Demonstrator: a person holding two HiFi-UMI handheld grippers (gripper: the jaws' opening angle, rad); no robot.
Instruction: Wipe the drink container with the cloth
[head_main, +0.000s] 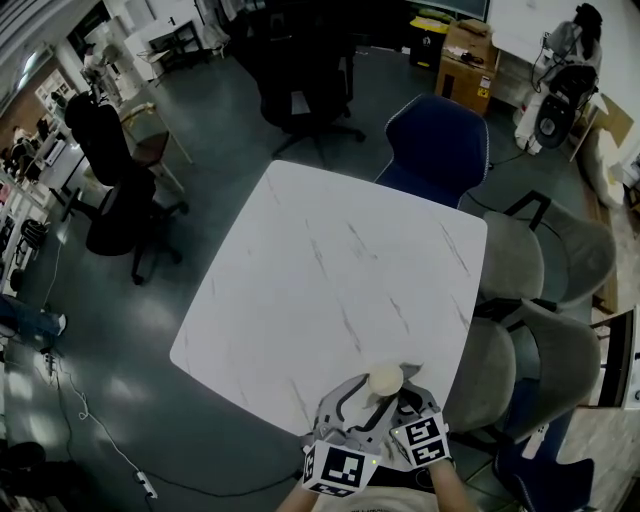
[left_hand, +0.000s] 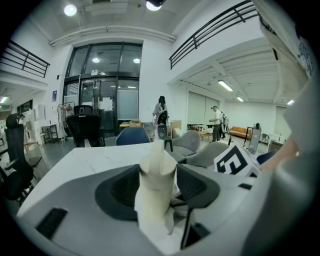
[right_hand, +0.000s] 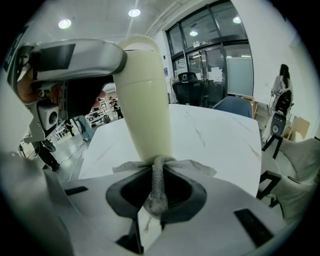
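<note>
At the near edge of the white table (head_main: 330, 270), we clamp the cream drink container (head_main: 385, 379) upright between the jaws of our left gripper (left_hand: 159, 192). Our right gripper (right_hand: 157, 192) pinches a bunched grey cloth (right_hand: 159, 175), its spread end pressed against the container's lower side.
</note>
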